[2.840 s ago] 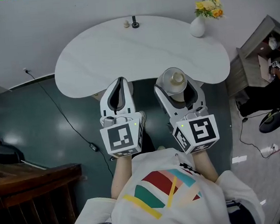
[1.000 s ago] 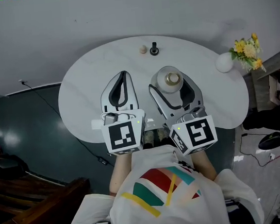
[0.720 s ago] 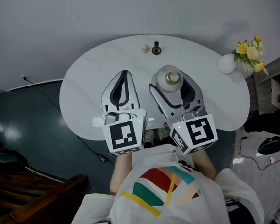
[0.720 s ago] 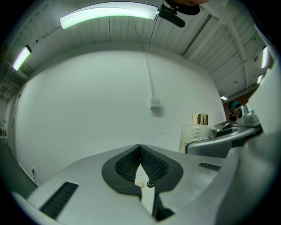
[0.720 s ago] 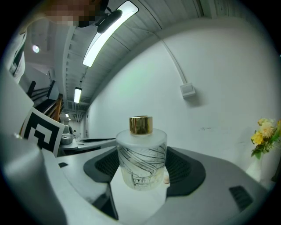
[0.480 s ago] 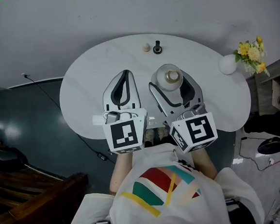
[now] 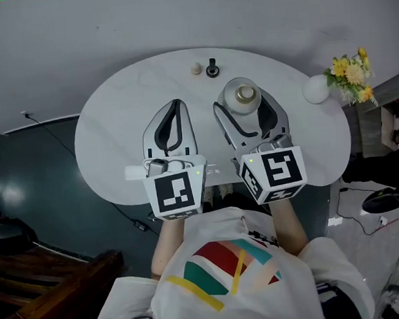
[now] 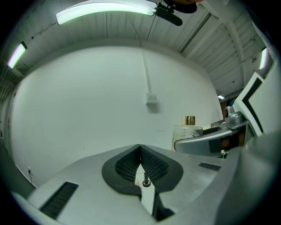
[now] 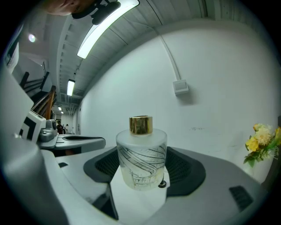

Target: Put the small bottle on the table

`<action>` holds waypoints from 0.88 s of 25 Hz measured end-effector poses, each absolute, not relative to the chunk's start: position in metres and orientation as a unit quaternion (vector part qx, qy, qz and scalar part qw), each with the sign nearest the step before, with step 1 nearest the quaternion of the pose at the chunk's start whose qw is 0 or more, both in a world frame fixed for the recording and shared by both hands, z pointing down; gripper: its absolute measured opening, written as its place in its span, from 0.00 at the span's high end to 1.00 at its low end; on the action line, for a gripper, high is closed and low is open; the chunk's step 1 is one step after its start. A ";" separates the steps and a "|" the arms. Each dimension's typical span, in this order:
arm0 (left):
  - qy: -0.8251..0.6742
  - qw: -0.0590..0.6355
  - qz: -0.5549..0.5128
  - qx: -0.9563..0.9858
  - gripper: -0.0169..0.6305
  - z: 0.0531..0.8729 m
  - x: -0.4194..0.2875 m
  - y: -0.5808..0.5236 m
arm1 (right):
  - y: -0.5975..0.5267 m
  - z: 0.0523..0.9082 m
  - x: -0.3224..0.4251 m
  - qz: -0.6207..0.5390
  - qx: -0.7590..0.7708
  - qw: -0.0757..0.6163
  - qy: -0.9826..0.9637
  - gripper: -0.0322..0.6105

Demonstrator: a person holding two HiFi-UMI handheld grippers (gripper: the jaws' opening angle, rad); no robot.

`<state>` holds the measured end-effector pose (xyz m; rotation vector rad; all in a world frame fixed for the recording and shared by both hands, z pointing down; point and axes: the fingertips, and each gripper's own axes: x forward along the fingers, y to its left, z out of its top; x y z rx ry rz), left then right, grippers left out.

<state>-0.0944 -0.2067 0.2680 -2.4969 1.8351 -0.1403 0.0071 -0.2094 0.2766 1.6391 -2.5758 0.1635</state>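
Observation:
A small frosted glass bottle (image 9: 141, 158) with a gold cap sits upright between the jaws of my right gripper (image 9: 142, 173), which is shut on it. In the head view the bottle (image 7: 242, 99) hangs over the right middle of the white oval table (image 7: 114, 138). My left gripper (image 7: 170, 119) is beside it over the table, jaws shut together with nothing between them; in the left gripper view its fingertips (image 8: 140, 149) meet, and the bottle (image 8: 188, 128) shows at the right.
A small beige knob (image 7: 196, 69) and a small black object (image 7: 212, 69) stand at the table's far edge. A white vase (image 7: 315, 89) with yellow flowers (image 7: 348, 73) stands at the table's right end. A white wall lies beyond; dark floor lies to the left.
Both grippers have moved forward from the table's near edge to over its top, the right one carrying the bottle. Since half a second ago the bottle has shifted slightly farther forward.

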 end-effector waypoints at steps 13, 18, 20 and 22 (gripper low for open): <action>0.577 0.015 -0.070 -0.814 0.95 0.287 -0.070 -0.243 | -0.288 0.318 0.057 0.078 0.567 0.100 -0.814 0.45; 0.575 0.004 -0.088 -0.813 0.95 0.302 -0.067 -0.257 | -0.315 0.339 0.065 0.080 0.574 0.124 -0.806 0.45; 0.575 0.003 -0.091 -0.813 0.95 0.304 -0.065 -0.263 | -0.325 0.349 0.068 0.083 0.576 0.135 -0.802 0.45; 0.575 0.001 -0.094 -0.813 0.95 0.307 -0.063 -0.268 | -0.334 0.358 0.070 0.088 0.576 0.144 -0.800 0.45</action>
